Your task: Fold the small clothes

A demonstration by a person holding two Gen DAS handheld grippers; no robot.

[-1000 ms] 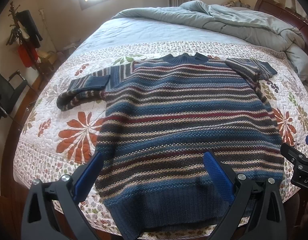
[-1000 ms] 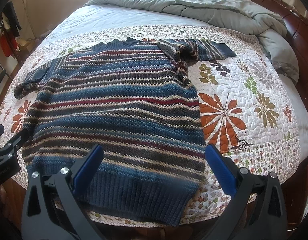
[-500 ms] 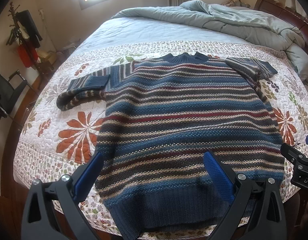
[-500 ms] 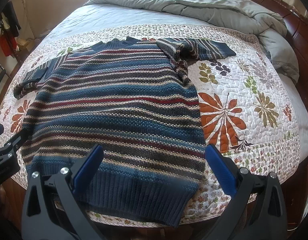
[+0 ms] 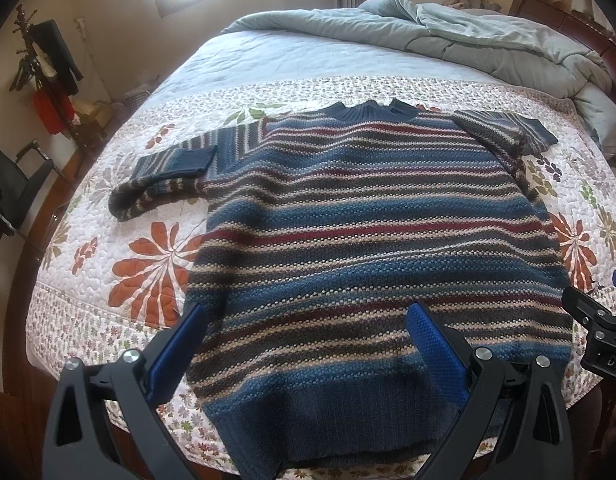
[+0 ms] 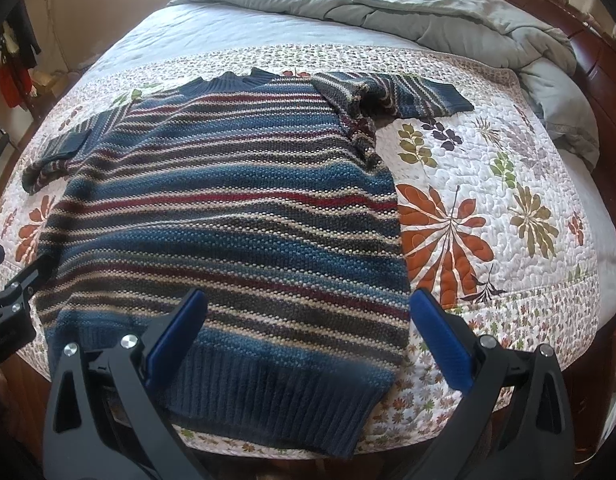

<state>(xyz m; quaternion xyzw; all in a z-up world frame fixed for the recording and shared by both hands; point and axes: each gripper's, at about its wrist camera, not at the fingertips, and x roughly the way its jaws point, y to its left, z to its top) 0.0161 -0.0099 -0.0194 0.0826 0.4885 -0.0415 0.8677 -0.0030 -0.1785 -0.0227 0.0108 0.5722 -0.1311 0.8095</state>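
Note:
A striped knit sweater (image 5: 368, 236) in blue, red, grey and cream lies flat on the bed, collar at the far end, ribbed hem near me; it also shows in the right wrist view (image 6: 227, 216). Its left sleeve (image 5: 163, 176) is folded back on itself. Its right sleeve (image 6: 404, 94) is bent outward. My left gripper (image 5: 308, 332) is open and empty, above the hem's left part. My right gripper (image 6: 308, 320) is open and empty, above the hem's right corner. Each gripper shows at the edge of the other's view.
The sweater lies on a white floral quilt (image 6: 488, 208) across the bed. A rumpled grey duvet (image 5: 448, 36) sits at the far end by a wooden headboard (image 6: 588, 40). A coat stand (image 5: 47, 72) and a dark chair (image 5: 15, 184) stand left of the bed.

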